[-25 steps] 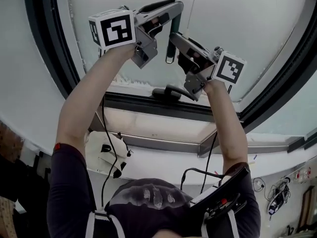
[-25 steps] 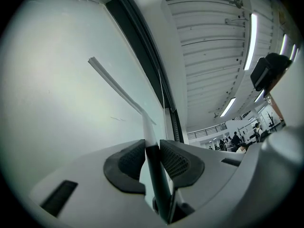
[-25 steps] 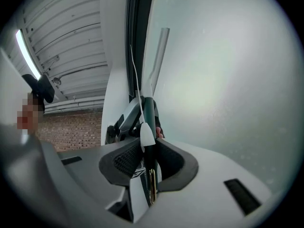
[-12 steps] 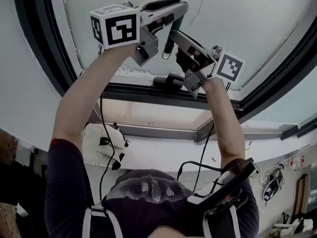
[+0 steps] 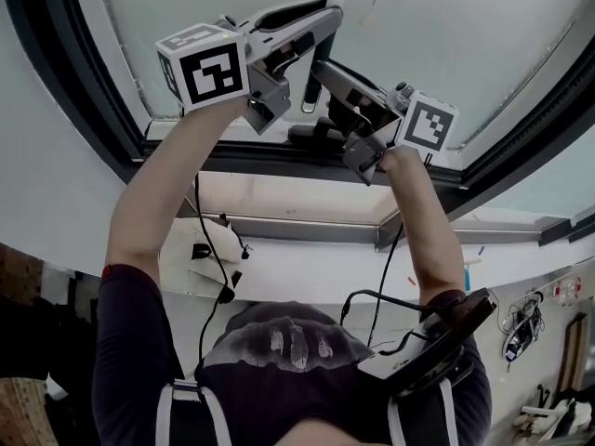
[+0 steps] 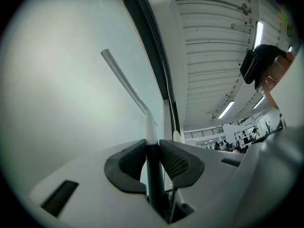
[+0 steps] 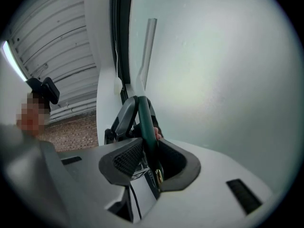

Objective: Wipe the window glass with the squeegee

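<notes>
The squeegee has a dark green handle (image 5: 309, 93) and a pale blade bar (image 6: 124, 81) that lies against the window glass (image 5: 446, 35). My left gripper (image 5: 321, 26) is raised to the glass and shut on the handle (image 6: 153, 175), which runs straight up between its pads. My right gripper (image 5: 323, 71) sits just below and to the right, also shut on the green handle (image 7: 146, 127). In the right gripper view the blade bar (image 7: 148, 44) stands upright on the glass, with the left gripper (image 7: 124, 115) just beyond. The blade's contact edge is hidden in the head view.
A dark window frame (image 5: 279, 161) runs below the grippers, with a black window handle (image 5: 316, 136) right under them. A white sill (image 5: 307, 277) carries a white object with black cables (image 5: 200, 258). The side frame (image 6: 154, 56) stands close beside the blade.
Both grippers and the squeegee have come a little lower on the glass, closer to the bottom frame and the black window handle. Both grips are unchanged.
</notes>
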